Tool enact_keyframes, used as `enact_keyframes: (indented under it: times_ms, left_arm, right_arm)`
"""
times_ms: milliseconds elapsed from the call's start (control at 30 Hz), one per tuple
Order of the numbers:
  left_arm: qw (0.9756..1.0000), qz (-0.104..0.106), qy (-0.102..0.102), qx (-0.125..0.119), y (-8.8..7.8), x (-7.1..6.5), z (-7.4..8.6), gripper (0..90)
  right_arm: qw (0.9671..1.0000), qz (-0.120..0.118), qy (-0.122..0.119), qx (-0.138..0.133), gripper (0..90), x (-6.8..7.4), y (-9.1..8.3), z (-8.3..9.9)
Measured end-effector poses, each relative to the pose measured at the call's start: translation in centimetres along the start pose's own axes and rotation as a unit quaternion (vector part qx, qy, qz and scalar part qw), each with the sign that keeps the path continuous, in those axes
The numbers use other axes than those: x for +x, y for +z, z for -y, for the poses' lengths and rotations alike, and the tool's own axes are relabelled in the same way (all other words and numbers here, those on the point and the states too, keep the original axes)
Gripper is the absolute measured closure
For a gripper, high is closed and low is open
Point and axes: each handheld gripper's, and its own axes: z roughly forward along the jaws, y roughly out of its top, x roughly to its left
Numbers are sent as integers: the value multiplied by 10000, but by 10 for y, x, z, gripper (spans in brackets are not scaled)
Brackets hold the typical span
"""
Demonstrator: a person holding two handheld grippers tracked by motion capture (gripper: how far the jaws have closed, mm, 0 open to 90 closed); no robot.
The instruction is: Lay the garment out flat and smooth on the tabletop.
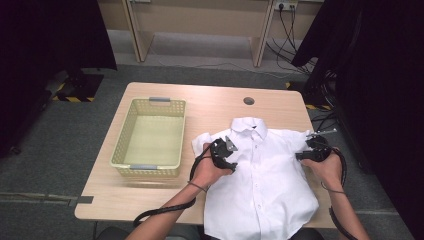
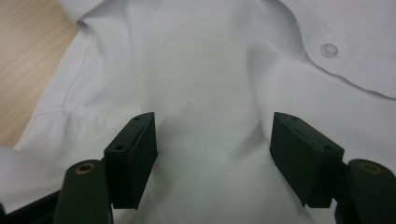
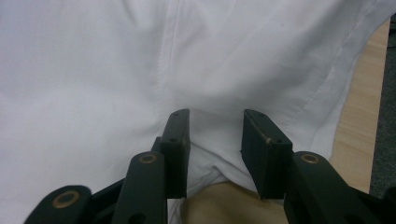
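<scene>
White shirt [image 1: 260,175] lies flat, buttoned, front up on desk [image 1: 210,102]. Left claw [image 1: 223,152] open over shoulder fabric; right claw [image 1: 311,151] partly open at the opposite sleeve edge, cloth between its jaws, ungripped. Probably positioned for folding. Basket [image 1: 150,167] alongside.

The shirt [image 1: 260,175] is thin white woven cloth, matt, smooth with soft creases and stitched seams; its button [image 2: 329,49] looks like glossy translucent plastic. The table [image 1: 215,102] has a pale wood-grain finish, smooth and faintly shiny. The basket [image 1: 150,137] is pale yellow-green perforated plastic with grey handles. Both grippers' jaws are matt black plastic, with brass-coloured metal rivets at the joints.
</scene>
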Motion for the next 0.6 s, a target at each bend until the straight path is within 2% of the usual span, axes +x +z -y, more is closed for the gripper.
enact_keyframes:
  times_ms: [400,500,600]
  left_arm:
    - [9998,-154,-59,126,1,13,-1,320]
    - [9997,-197,-85,121,1,15,-1,320]
    - [9995,-273,-144,12,-2,17,-2,320]
  right_arm:
    - [10000,5,-36,-54,628,1,-6,15]
    - [10000,19,-35,-59,622,2,-7,16]
    - [9999,66,-66,-86,600,2,-9,15]
